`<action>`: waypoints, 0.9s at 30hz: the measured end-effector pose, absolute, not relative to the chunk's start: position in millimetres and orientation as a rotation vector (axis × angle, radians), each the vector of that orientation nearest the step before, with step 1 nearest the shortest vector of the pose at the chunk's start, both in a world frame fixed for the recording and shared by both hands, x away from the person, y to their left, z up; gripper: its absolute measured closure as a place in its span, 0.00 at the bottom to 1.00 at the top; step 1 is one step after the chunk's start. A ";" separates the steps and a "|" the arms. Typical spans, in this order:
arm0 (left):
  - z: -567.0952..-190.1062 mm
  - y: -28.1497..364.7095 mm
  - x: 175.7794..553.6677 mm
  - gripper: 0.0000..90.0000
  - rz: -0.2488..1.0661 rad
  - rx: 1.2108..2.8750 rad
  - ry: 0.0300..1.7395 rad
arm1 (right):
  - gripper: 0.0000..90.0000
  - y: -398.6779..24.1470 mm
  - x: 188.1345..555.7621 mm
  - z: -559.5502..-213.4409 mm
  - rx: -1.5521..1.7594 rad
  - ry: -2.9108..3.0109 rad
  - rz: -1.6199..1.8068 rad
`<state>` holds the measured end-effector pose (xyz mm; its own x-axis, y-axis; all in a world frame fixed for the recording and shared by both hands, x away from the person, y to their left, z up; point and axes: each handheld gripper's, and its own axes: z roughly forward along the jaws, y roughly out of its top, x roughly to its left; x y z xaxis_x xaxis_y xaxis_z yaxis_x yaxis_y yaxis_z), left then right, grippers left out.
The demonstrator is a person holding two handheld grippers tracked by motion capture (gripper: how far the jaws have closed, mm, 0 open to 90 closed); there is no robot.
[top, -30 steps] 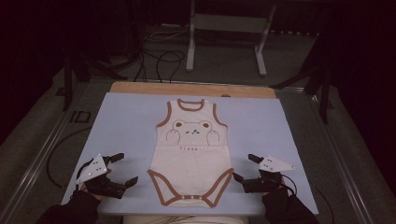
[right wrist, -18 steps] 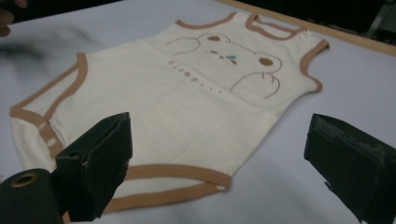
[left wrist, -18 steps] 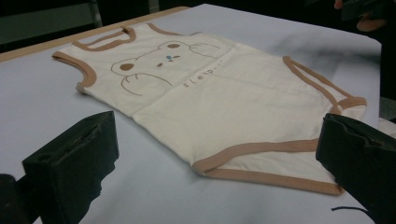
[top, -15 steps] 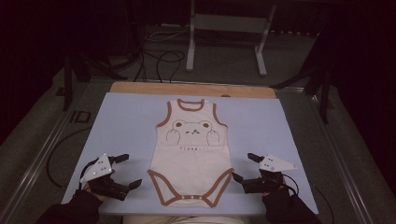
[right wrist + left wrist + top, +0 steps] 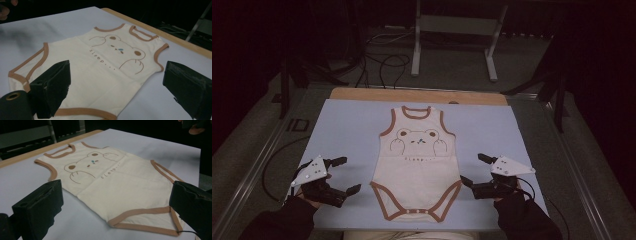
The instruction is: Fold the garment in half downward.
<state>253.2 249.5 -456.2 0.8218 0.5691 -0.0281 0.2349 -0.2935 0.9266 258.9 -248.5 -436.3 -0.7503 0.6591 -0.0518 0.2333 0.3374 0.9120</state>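
Cream cotton onesie [image 5: 418, 165] with brown trim is lying flat and face up on the pale blue cover of the counter [image 5: 347, 130], sitting right between my two tools, bear print pointing away from me. My left hand-held gripper [image 5: 343, 175] has its jaws spread wide and hangs just off the garment's left edge, not touching it; my right hand-held gripper [image 5: 473, 170] is spread too, just off the right edge by the leg opening. My guess is the risky bit is the pinch itself: the fabric is thin and lies tight to the cover, so if I come in too shallow the jaws could close on nothing, or grab the blue cover along with the cloth and drag everything. If one side bites before the other, the onesie will probably skew or bunch up instead of lifting evenly. The snap flap nearest me could also fold under if I tug sideways.
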 end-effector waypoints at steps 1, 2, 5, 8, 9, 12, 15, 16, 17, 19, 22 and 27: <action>-456.2 249.5 253.2 0.00 0.370 1.878 0.606 | 0.09 -247.5 260.3 -434.9 0.779 2.191 1.400; -454.7 249.4 254.5 0.00 0.364 1.877 0.606 | 0.09 -247.5 260.3 -434.9 0.779 2.191 1.400; -450.5 247.7 257.7 0.00 0.360 1.872 0.600 | 0.09 -244.4 265.0 -431.7 0.766 2.185 1.411; -447.1 246.5 261.7 0.00 0.358 1.865 0.596 | 0.09 -238.8 271.3 -428.2 0.748 2.195 1.408; -446.2 246.3 263.2 0.00 0.357 1.864 0.594 | 0.09 -238.8 271.3 -428.2 0.748 2.195 1.408; -443.8 244.1 267.3 0.00 0.352 1.869 0.591 | 0.09 -234.9 276.8 -425.9 0.745 2.188 1.406; -441.2 241.2 270.9 0.00 0.348 1.879 0.588 | 0.09 -233.7 281.3 -425.3 0.741 2.182 1.406; -440.4 240.2 272.2 0.00 0.348 1.884 0.582 | 0.09 -233.7 281.3 -425.3 0.741 2.182 1.406; -439.7 239.1 273.3 0.00 0.350 1.888 0.581 | 0.09 -233.3 282.6 -425.0 0.748 2.177 1.401; -438.9 238.1 276.5 0.00 0.353 1.891 0.576 | 0.09 -233.1 286.0 -424.7 0.749 2.178 1.409; -436.6 235.7 282.7 0.00 0.356 1.901 0.577 | 0.09 -231.8 292.4 -424.0 0.766 2.171 1.396; -434.3 233.2 289.3 0.00 0.350 1.911 0.583 | 0.09 -230.9 299.4 -424.7 0.781 2.181 1.382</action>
